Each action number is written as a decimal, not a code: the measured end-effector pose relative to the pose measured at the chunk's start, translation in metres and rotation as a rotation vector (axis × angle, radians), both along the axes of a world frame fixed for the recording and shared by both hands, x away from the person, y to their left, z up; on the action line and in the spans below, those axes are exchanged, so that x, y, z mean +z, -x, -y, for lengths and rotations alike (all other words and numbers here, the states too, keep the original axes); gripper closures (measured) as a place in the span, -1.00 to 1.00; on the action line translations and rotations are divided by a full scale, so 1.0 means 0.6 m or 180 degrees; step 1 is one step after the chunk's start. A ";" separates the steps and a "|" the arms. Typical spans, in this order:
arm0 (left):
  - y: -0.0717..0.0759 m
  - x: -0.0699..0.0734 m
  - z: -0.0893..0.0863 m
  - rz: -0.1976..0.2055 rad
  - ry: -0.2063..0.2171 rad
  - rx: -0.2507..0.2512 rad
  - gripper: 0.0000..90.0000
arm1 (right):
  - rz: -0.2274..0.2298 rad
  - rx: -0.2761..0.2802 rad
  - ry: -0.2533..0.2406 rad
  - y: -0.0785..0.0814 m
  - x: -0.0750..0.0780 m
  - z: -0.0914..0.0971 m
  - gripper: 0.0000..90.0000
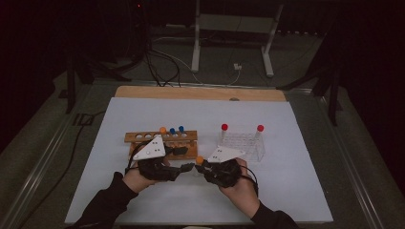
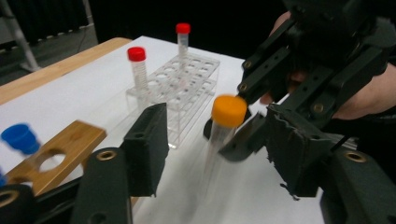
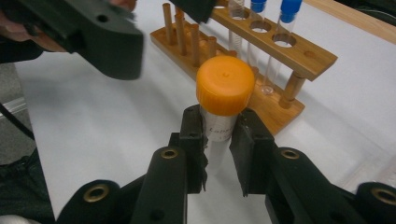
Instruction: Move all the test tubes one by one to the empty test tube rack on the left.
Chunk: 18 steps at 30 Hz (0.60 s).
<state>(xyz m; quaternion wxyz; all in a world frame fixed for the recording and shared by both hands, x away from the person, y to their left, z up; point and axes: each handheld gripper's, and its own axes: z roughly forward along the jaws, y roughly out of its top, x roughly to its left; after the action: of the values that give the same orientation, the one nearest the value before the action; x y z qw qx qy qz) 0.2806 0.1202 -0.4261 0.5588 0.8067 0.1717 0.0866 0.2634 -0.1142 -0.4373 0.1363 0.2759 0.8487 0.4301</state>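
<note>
The right gripper was clamped on an orange-capped tube, pads pressing the clear body just under the cap, holding it upright above the white table. The left gripper stood open around that tube, jaws either side without touching. A handover seemed underway, between the wooden rack behind the left gripper and the clear plastic rack just beyond the right. To do it well, the left jaws would need to close squarely on the body below the right pads, and the right should let go only once that hold looked firm.
</note>
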 end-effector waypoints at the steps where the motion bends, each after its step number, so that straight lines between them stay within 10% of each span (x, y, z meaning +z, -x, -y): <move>1: 0.000 0.001 0.003 -0.0004 0.0016 -0.0016 0.04 | -0.0004 0.0004 -0.0001 0.000 0.000 -0.001 0.66; 18: -0.010 -0.004 0.041 0.0054 -0.0131 -0.0198 0.56 | -0.0008 0.0017 -0.0040 0.002 0.003 0.000 0.66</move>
<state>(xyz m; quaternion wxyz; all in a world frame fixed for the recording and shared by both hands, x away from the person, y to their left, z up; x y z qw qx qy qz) 0.2869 0.0954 -0.4286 0.5460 0.8222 0.1401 0.0796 0.2623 -0.1143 -0.4358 0.1324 0.2751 0.8469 0.4355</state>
